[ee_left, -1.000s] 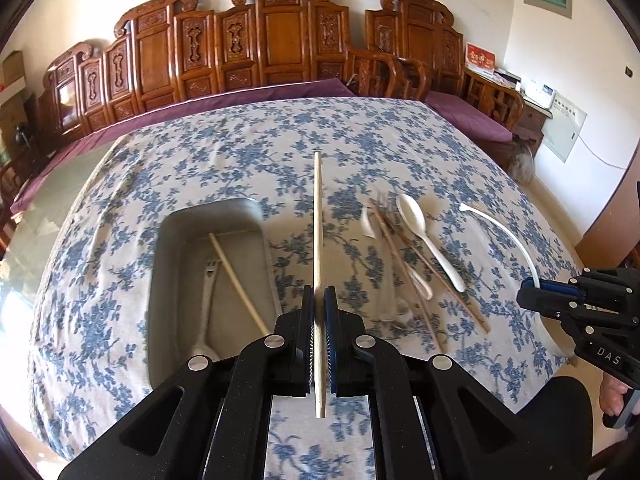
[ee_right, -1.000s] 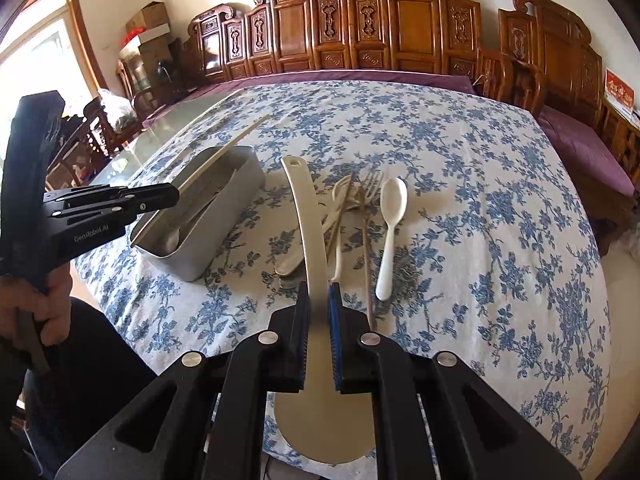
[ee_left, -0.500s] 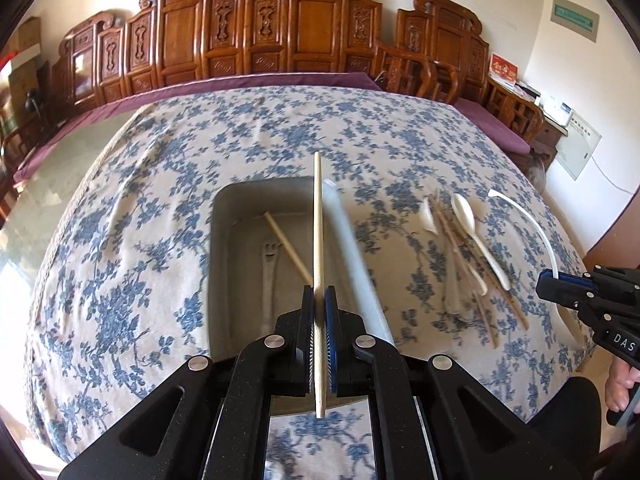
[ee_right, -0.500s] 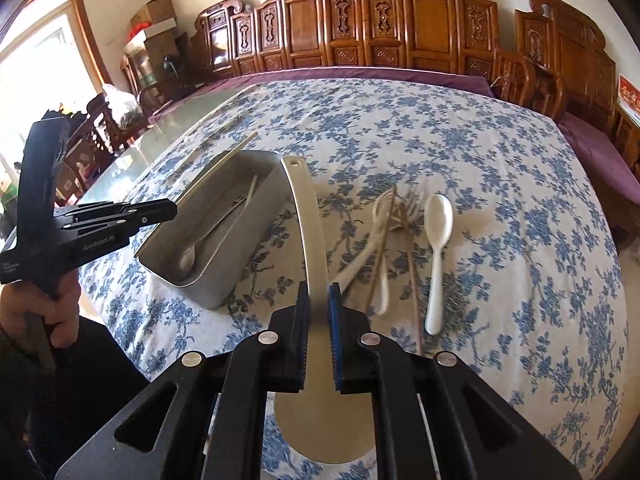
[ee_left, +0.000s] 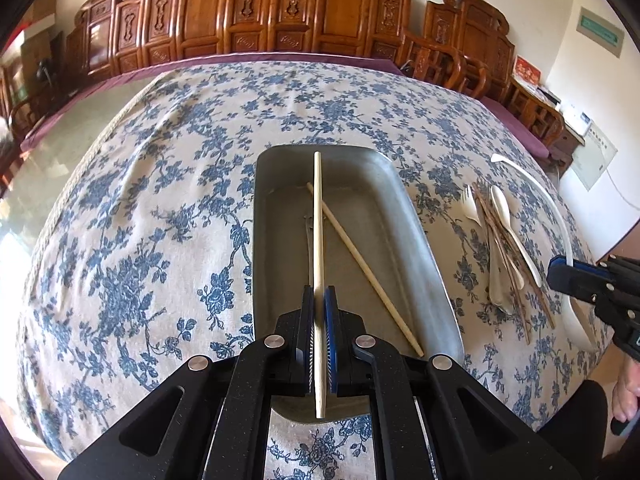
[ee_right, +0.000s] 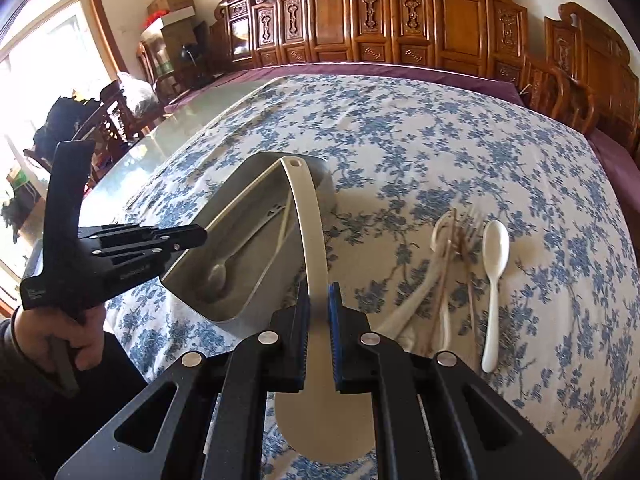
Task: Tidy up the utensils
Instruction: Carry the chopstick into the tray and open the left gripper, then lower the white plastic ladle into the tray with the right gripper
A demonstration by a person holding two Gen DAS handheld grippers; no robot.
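My left gripper is shut on a wooden chopstick and holds it lengthwise above the metal tray. In the tray lie a second chopstick and a metal spoon. My right gripper is shut on a cream rice paddle, whose handle tip reaches over the tray's near right wall. A pile of utensils lies on the cloth right of the tray: a white spoon, a fork, chopsticks and cream spoons.
The round table has a blue floral cloth with a bare glass rim at the left. Carved wooden chairs line the far side. The person's hand holds the left gripper beside the tray.
My left gripper has moved left, from right of the tray to directly over it, still holding the chopstick. My right gripper has carried the rice paddle left toward the tray.
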